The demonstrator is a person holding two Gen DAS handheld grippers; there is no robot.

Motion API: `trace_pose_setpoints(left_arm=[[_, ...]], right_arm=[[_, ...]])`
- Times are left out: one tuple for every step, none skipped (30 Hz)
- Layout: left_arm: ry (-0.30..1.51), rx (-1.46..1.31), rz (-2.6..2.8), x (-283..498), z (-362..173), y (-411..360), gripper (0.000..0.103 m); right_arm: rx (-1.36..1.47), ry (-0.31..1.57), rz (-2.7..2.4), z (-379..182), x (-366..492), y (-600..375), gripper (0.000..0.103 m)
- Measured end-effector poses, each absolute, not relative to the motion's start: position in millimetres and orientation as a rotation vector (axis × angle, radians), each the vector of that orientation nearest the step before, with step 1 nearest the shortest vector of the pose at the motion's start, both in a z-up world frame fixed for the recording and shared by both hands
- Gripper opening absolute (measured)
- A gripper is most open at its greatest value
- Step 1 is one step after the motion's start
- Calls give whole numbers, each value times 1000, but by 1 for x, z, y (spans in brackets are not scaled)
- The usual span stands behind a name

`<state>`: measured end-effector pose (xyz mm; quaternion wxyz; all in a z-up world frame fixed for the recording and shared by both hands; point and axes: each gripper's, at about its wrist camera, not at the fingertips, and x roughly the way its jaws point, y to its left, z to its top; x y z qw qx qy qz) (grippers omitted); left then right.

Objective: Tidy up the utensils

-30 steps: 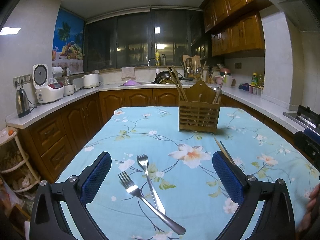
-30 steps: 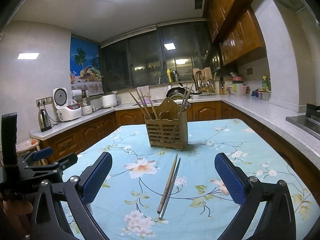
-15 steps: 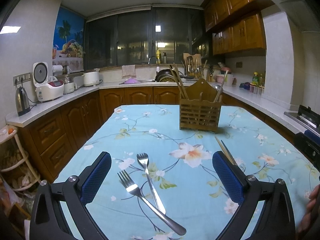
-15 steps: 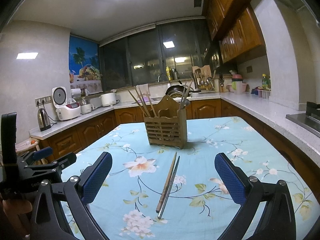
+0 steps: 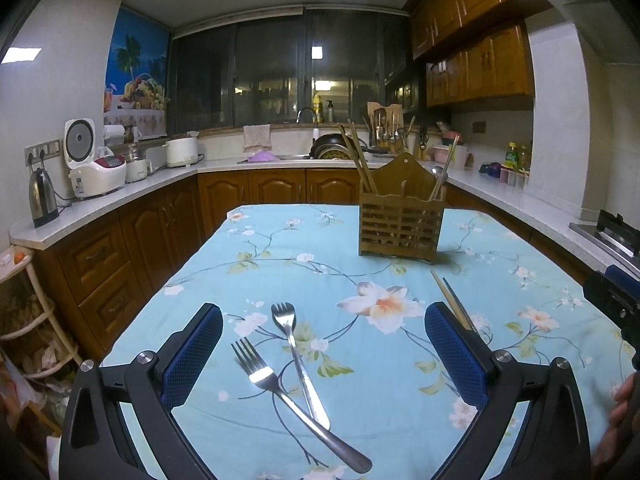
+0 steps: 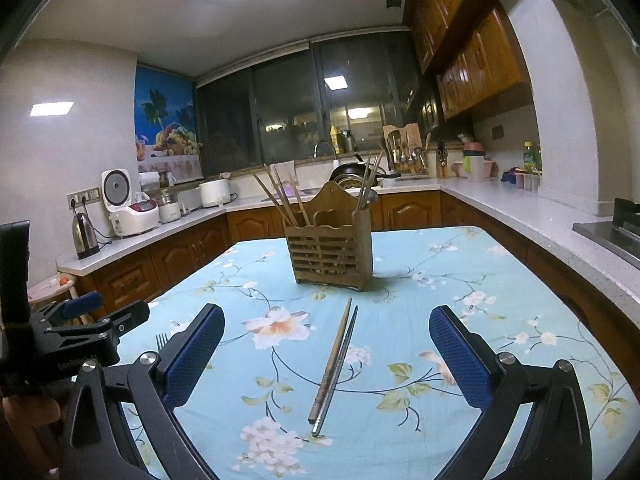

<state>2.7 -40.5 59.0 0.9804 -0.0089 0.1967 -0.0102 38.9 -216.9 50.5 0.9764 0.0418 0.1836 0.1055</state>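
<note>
The left claw (image 5: 323,350) is held spread wide above the near edge of the worktop (image 5: 520,248), which is covered by a light blue cloth printed with flowers; nothing is gripped between its blue pads (image 5: 192,354). Two metal forks are seen lying on the cloth between those pads: the fork with long tines (image 5: 280,390) is laid across the handle of the fork with a rounded head (image 5: 298,356), so that the two are crossed and touching. The right claw (image 6: 326,354) is likewise held spread and empty, and below it a wooden chopstick (image 6: 332,358) and a metal chopstick (image 6: 340,364) are laid side by side, touching along part of their length, with their far tips pointed toward the wooden holder (image 6: 330,256). The holder is stood upright near the middle of the worktop, well apart from the forks. Wooden chopsticks are leaned in its left compartment, and metal utensils are stood in its right compartment; what is kept in the middle cannot be told. In the right wrist view the body of the left claw is seen at the left edge, beside the fork tines. Part of a hand (image 5: 622,412) is visible at the right edge of the left wrist view.
</note>
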Motion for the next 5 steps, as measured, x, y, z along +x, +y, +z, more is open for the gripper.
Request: trace_pose_setpoints(left_arm=[[397,-19,-21,3,59,-41,102],[399,-20,-21,3,59,-41,102],[401,-22,-22,4,59,-41,102],[403,-23,-21,4,59,-40,102],[406,-25,-22,5,59,-40,102]], right_arm=[[84,372,213,51,39,-217,103],[84,374,213,51,40,-217,103],[83,376,213,51,42,-217,103],[81,377,213,51,42,-217,103],[81,378,213,51,42,-217,103]])
